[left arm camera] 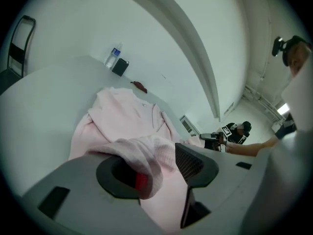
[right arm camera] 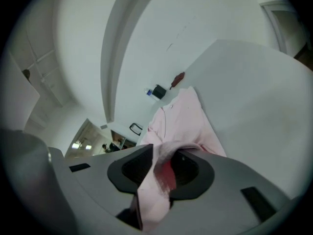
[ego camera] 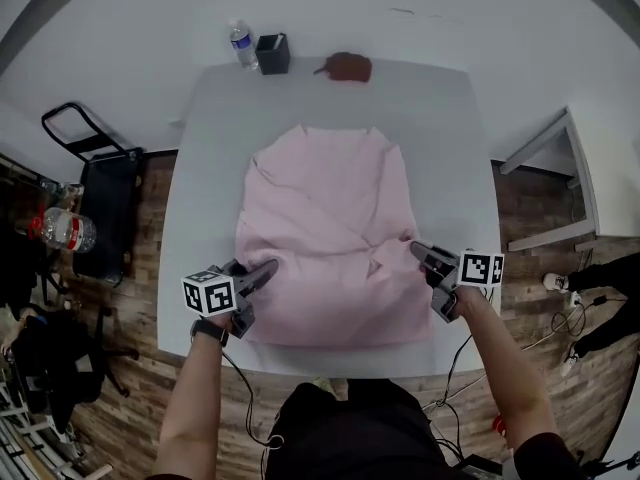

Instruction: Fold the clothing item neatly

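Lying partly folded on the white counter (ego camera: 205, 168), the pink shirt (ego camera: 330, 228) is covering the counter's middle, with its collar pointing to the far edge and its hem reaching toward the near edge. The left hand-held gripper (ego camera: 262, 271) is resting at the shirt's near left part; its jaws are standing spread, and a fold of pink cloth is draping over one jaw without being squeezed. The right hand-held gripper (ego camera: 420, 253) is sitting at the near right part, and its jaws are pinching a bunched fold of the shirt that is running through the narrow gap between them. A water bottle (ego camera: 242, 44), a black container (ego camera: 273, 54) and a small brown item (ego camera: 347, 67) are standing along the far edge, well apart from the shirt.
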